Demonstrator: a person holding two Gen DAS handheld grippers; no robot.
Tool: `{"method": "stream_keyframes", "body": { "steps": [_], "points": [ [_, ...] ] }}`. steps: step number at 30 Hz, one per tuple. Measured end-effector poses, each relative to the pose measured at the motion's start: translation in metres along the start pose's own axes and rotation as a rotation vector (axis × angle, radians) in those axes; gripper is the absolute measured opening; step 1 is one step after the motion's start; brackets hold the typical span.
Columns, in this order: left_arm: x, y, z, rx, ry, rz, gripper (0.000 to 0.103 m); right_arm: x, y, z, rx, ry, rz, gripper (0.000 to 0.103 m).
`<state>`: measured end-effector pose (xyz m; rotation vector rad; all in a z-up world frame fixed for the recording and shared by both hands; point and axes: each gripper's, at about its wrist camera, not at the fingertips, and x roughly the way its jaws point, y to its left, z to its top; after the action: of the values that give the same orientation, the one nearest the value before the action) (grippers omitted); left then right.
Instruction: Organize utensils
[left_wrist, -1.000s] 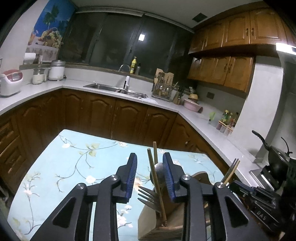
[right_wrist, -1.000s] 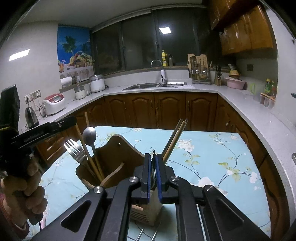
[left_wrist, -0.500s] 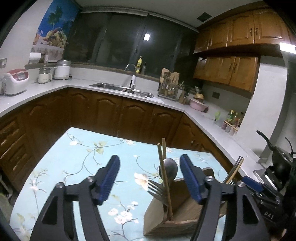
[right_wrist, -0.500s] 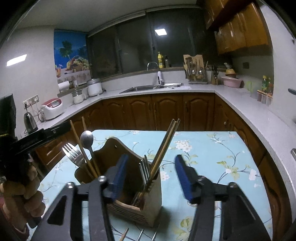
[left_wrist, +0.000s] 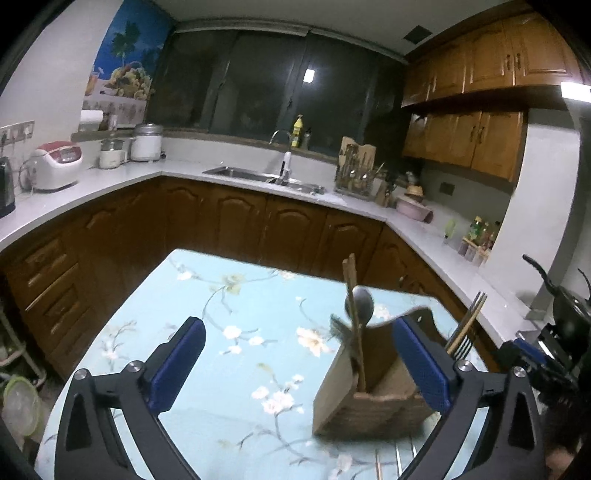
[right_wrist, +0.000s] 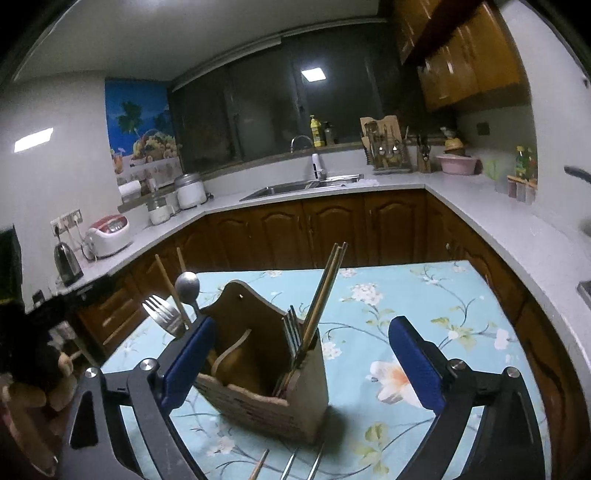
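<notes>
Fork (left_wrist: 338, 326) blurred, holder (left_wrist: 373, 402) base hidden, both tongs (left_wrist: 310, 363) (right_wrist: 301, 360) just spread, empty.

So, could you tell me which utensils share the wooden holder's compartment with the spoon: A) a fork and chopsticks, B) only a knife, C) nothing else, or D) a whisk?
A: in the right wrist view the spoon stands at the left end of the wooden holder next to a fork and wooden chopsticks.
</notes>
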<state>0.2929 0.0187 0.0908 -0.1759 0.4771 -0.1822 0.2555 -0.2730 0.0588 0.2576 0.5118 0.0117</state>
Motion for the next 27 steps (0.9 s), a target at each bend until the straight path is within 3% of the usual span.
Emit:
{"method": "stream_keyframes", "body": {
  "steps": [13,27],
  "points": [
    [-0.059,-0.019,-0.009,0.047,0.074,0.094,0.102,-0.037,0.014,-0.021,0.048,-0.016,0.016,0.097],
    [-0.109,-0.022,-0.017,0.068,0.027,0.134,0.102,-0.072,0.027,-0.038,0.092,-0.027,0.057,0.097]
  ]
}}
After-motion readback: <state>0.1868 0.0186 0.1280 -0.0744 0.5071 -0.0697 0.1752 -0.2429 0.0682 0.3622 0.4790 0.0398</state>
